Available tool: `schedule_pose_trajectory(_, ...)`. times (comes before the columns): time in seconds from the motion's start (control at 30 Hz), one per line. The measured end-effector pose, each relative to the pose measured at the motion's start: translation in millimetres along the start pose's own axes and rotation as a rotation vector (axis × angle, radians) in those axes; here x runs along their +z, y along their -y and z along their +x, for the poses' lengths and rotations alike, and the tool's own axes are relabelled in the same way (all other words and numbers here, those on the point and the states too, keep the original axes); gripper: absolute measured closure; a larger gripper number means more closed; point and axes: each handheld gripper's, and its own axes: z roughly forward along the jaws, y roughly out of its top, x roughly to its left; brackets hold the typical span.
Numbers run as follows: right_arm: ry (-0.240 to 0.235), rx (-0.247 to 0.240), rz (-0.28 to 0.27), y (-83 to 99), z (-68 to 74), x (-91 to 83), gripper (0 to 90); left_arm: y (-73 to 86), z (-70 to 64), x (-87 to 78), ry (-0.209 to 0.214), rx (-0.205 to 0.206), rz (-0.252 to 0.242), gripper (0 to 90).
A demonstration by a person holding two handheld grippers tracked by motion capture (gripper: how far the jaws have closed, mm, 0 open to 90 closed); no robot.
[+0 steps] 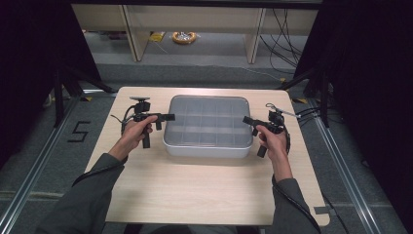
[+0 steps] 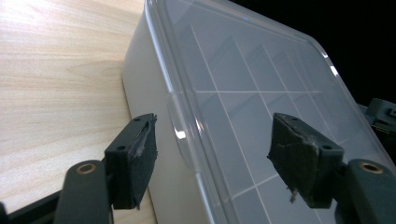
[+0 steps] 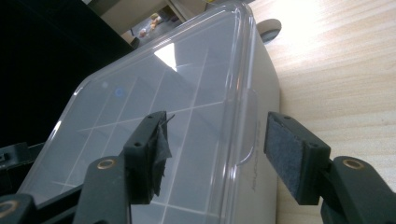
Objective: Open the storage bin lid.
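1. A grey box (image 1: 208, 127) sits in the middle of a wooden table (image 1: 195, 190). It has a clear lid (image 1: 209, 119) on top, and the lid is on the box.
2. Through the lid you can see thin walls that cut the box into little rooms. They look empty.
3. The left gripper (image 1: 168, 117) is at the left short side of the box. Its jaws are wide apart. In the left gripper view, the gripper (image 2: 212, 149) has one jaw out beside the box wall and one jaw over the lid. A small round tab (image 2: 183, 135) on the lid edge sits between them. Nothing is pinched yet.
4. The right gripper (image 1: 247, 120) is at the right short side. Its jaws are wide apart too. In the right gripper view, the gripper (image 3: 217, 149) has one jaw over the lid and one jaw out past the box wall, above the table. The lid's other tab (image 3: 247, 126) is between them.
5. What looks done: both grippers are lined up at the two ends of the lid.
6. What looks left: I think the jaws must close on the tabs, and then the lid must be lifted off. None of that shows as started.
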Motion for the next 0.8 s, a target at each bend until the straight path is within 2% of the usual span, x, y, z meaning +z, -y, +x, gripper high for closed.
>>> schedule_pose_trajectory(0.03, 0.003, 0.061, 0.017, 0.0, 4.9, -0.7, 41.2, -0.1, -1.7, 2.3, -0.005, -0.014, -0.002, 35.1)
schedule_pose_trajectory(0.07, 0.002, 0.067, 0.016, -0.1, 5.6, -0.6, 41.3, -0.6, -0.8, 3.3, -0.004, 0.0, -0.001, 35.8)
schedule_pose_trajectory(0.1, 0.001, 0.075, 0.017, -0.2, 5.9, 0.0, 41.3, -0.9, -2.1, 4.6, -0.01, -0.016, -0.003, 37.3)
schedule_pose_trajectory(0.13, 0.004, 0.052, 0.007, -0.2, 4.1, 1.5, 41.4, -2.2, -1.2, 6.6, -0.016, -0.008, -0.002, 39.4)
schedule_pose_trajectory(0.17, 0.004, 0.052, 0.007, -0.2, 4.1, 1.5, 41.4, -2.2, -1.2, 6.6, -0.016, -0.008, -0.002, 40.7)
schedule_pose_trajectory(0.2, 0.006, 0.069, 0.015, -0.4, 5.0, 1.5, 41.9, -3.8, -0.2, 7.7, -0.014, -0.009, -0.004, 42.5)
schedule_pose_trajectory(0.23, 0.009, 0.066, 0.017, -0.5, 4.6, 2.0, 42.1, -4.0, -0.5, 8.2, -0.022, -0.017, -0.006, 44.9)
schedule_pose_trajectory(0.27, 0.011, 0.091, 0.026, -0.6, 5.9, 1.5, 42.8, -4.2, 0.2, 8.8, -0.029, -0.007, -0.01, 47.2)
schedule_pose_trajectory(0.3, 0.014, 0.01, 0.005, -1.2, -0.5, 3.3, 43.7, -4.3, 0.6, 9.3, -0.029, -0.005, -0.002, 49.3)
schedule_pose_trajectory(0.33, 0.018, 0.062, 0.007, -0.6, 3.6, 2.5, 44.5, -4.3, 0.6, 9.3, -0.029, -0.005, -0.002, 50.3)
schedule_pose_trajectory(0.37, 0.011, 0.059, 0.007, -0.8, 3.5, 2.5, 45.2, -4.1, 0.9, 9.7, -0.031, -0.001, -0.002, 50.6)
schedule_pose_trajectory(0.4, 0.008, 0.009, -0.008, -1.3, -0.5, 3.8, 45.7, -4.5, 0.7, 8.8, -0.033, 0.002, -0.003, 51.7)
schedule_pose_trajectory(0.43, 0.004, 0.007, -0.009, -1.5, -0.4, 3.8, 46.1, -4.6, 0.4, 8.1, -0.033, 0.006, -0.006, 53.0)
schedule_pose_trajectory(0.47, 0.008, 0.087, 0.016, -1.2, 6.4, 1.6, 46.7, -4.6, 0.4, 8.1, -0.033, 0.006, -0.006, 53.7)
schedule_pose_trajectory(0.6, 0.018, 0.076, 0.013, -1.2, 6.1, 2.4, 48.0, -4.7, -0.4, 5.1, -0.029, 0.013, -0.004, 56.1)
schedule_pose_trajectory(0.63, 0.022, 0.013, -0.003, -1.3, -0.2, 4.1, 50.5, -4.4, -0.3, 4.9, -0.03, 0.011, -0.008, 56.2)
schedule_pose_trajectory(0.67, 0.024, 0.01, -0.008, -0.9, -1.0, 4.9, 52.1, -4.4, 0.6, 4.3, -0.027, 0.01, -0.002, 56.5)
schedule_pose_trajectory(0.7, 0.021, 0.096, 0.022, 0.3, 5.3, 3.3, 53.5, -4.3, 0.9, 4.3, -0.026, 0.001, -0.009, 57.1)
schedule_pose_trajectory(0.73, 0.023, 0.077, 0.012, 0.8, 4.5, 3.9, 54.2, -4.4, 1.3, 4.1, -0.023, -0.001, -0.009, 57.6)
schedule_pose_trajectory(0.8, 0.032, 0.073, 0.01, 1.0, 5.6, 3.8, 55.6, -4.5, 1.5, 3.9, -0.021, -0.001, -0.008, 58.0)
